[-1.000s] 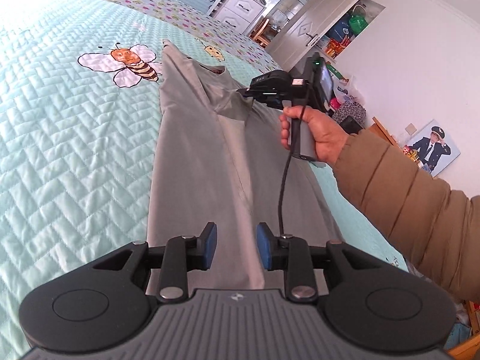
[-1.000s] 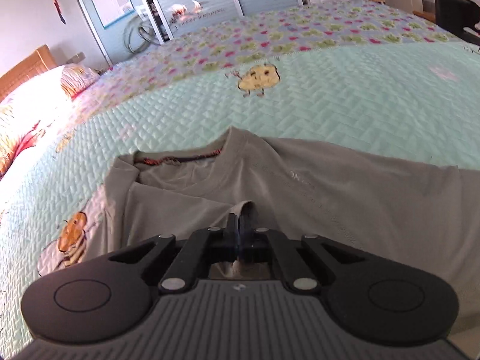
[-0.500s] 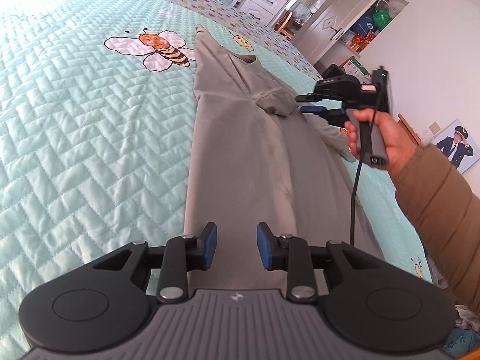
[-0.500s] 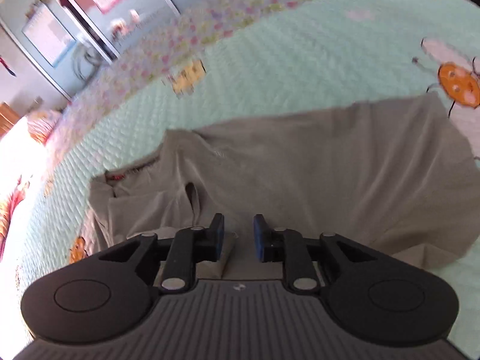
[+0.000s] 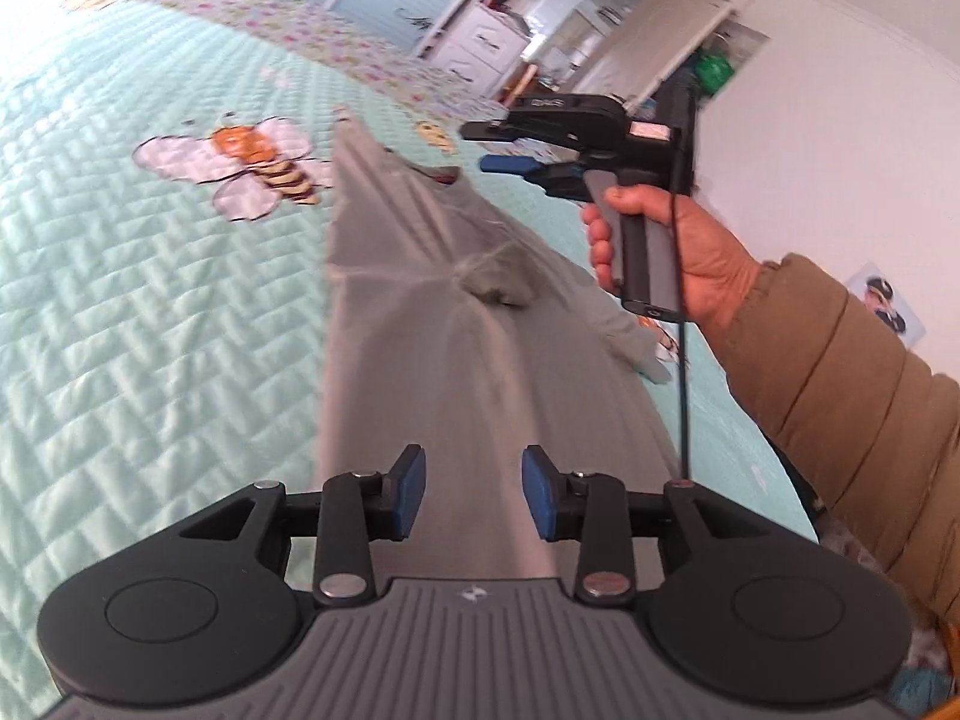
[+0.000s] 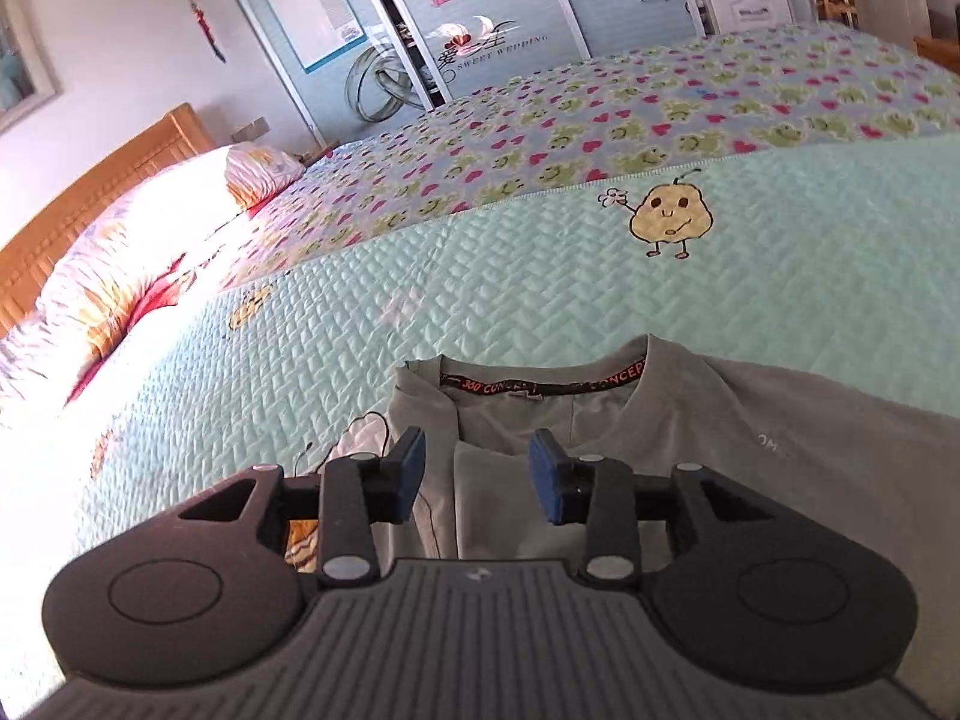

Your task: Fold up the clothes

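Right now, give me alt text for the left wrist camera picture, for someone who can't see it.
A grey T-shirt lies lengthwise on a mint quilted bedspread with a bee design, partly folded. The left gripper hangs over its near end with jaws open and nothing between them. At right, a hand in a brown sleeve holds the right gripper above the shirt, jaws open and empty.

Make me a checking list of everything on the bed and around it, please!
Surface: mint quilted bedspread with a bee picture.
Job's things: grey T-shirt lying flat, one sleeve folded onto its middle; collar faces the far side.
Clutter: nothing seen on the bedspread besides the shirt.
Grippers: left tool open above the shirt's hem, holding nothing; right tool has just been opening, nothing between its pads, lifted clear of the cloth.
Cables: black cable hangs from the right tool's handle.
Surroundings: pillows, wooden headboard, wardrobe doors.
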Motion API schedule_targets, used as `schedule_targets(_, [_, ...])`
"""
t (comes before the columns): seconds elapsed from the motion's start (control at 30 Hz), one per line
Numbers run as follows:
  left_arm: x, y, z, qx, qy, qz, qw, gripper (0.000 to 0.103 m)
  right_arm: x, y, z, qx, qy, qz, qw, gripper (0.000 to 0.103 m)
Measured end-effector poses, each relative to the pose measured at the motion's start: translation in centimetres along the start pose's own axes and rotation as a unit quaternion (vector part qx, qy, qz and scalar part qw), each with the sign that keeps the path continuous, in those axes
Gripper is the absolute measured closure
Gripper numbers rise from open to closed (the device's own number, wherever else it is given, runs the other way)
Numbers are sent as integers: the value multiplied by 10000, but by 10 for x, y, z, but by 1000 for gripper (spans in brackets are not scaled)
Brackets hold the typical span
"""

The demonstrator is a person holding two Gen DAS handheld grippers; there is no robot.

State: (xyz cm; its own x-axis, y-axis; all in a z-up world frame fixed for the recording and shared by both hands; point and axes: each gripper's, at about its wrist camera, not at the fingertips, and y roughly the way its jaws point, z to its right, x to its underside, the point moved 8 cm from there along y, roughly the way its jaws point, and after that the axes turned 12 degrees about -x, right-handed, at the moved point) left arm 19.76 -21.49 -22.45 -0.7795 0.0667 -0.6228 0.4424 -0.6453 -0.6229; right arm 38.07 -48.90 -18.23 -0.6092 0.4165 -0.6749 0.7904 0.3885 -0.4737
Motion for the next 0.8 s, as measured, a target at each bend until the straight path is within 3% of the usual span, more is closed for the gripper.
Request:
schedule_targets(0.1, [-12,-1,-14,-167,-209,93,9996,66,9,-4,20,30,591,210,9980,60])
schedule_targets(0.23, [-28,0,-24,-407,-377,245,9982,66,32,-46,32,259,919,945,9909,59])
schedule_targets(0.33, [-33,5,-32,-667,-596,252,9957,64,49,-78,40,120,1449,1236,9816,46])
schedule_targets(0.47, [-37,11,-34,-811,-724,144,9940,63,81,-97,45,117,1939,1213,9734,42])
schedule_targets(0.57, [-47,8,-30,-970,-557,251,9934,63,104,-87,44,104,2172,920,9717,42])
schedule_targets(0.8, [-71,13,-24,-1199,-354,320,9916,60,124,-79,31,-403,2500,829,9639,42])
